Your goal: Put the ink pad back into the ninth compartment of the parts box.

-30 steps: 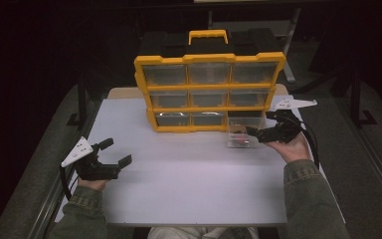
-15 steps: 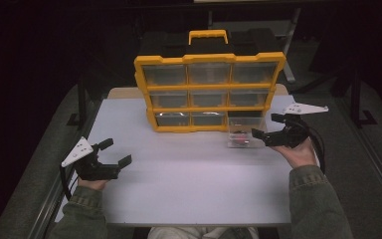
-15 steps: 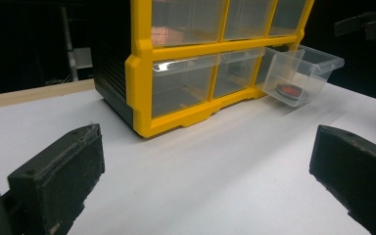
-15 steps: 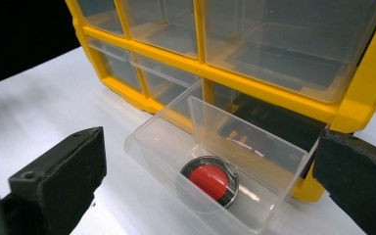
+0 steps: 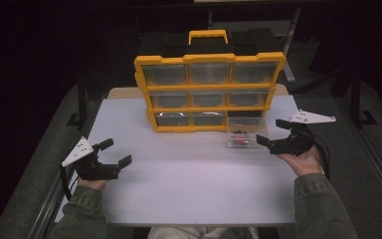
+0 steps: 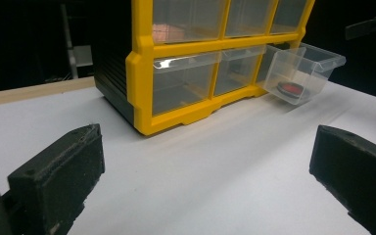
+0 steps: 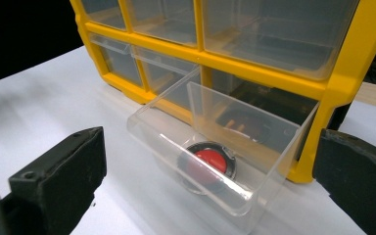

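A yellow organizer (image 5: pixel 209 92) with clear drawers stands upright at the back middle of the white table (image 5: pixel 194 189). Its bottom right slot is dark and open. In front of that slot a clear drawer (image 5: pixel 239 139) (image 7: pixel 210 122) (image 6: pixel 301 66) rests on the table and holds a round red and black disc (image 7: pixel 209 162) (image 6: pixel 287 89). My right gripper (image 5: pixel 271 132) is open just right of the drawer, not touching it, its jaws far apart on either side of it in the right gripper view. My left gripper (image 5: pixel 116 152) (image 6: pixel 205 186) is open and empty at the table's front left.
The organizer has a yellow handle (image 5: pixel 208 36) on top, and its other drawers are pushed in. Bare table lies between the two grippers and in front of the organizer. Dark floor and metal frame legs surround the table.
My right gripper has drawn back a little to the right, away from the clear drawer. The drawer and my left gripper have stayed where they were.
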Demonstrator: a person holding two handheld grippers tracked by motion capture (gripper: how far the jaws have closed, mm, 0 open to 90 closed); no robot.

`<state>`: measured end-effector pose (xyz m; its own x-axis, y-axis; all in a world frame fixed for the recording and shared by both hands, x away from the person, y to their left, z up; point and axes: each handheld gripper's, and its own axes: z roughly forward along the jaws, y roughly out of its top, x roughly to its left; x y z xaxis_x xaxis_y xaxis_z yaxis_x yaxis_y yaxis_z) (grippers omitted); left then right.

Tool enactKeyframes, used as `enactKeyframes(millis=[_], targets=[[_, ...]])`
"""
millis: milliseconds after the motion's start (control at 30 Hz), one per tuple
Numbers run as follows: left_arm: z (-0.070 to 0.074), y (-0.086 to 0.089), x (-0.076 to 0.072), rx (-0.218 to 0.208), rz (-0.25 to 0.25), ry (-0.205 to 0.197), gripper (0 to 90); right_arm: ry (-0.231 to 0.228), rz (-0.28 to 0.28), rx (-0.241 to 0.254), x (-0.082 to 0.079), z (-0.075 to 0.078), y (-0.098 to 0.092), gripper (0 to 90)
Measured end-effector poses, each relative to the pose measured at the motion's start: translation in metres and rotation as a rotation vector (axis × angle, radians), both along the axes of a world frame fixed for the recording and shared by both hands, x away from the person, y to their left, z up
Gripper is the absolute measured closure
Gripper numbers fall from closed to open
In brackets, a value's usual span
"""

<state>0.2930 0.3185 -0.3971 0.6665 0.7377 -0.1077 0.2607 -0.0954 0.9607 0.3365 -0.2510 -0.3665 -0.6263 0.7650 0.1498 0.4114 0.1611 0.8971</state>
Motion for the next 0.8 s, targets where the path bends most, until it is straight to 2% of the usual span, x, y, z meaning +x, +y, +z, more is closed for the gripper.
enactKeyframes(millis=[400, 700, 800], targets=[[-0.001, 0.0, 0.001, -0.001, 0.003, 0.004, 0.0, 0.001, -0.018, 0.027, -0.014, -0.016, -0.005, 0.0], [-0.002, 0.001, 0.002, 0.004, 0.004, 0.009, 0.0, 0.022, -0.031, 0.036, -0.024, -0.032, -0.008, 0.0], [-0.002, 0.001, 0.002, 0.002, 0.004, 0.008, 0.0, 0.009, -0.033, 0.042, -0.028, -0.034, -0.009, 0.0]])
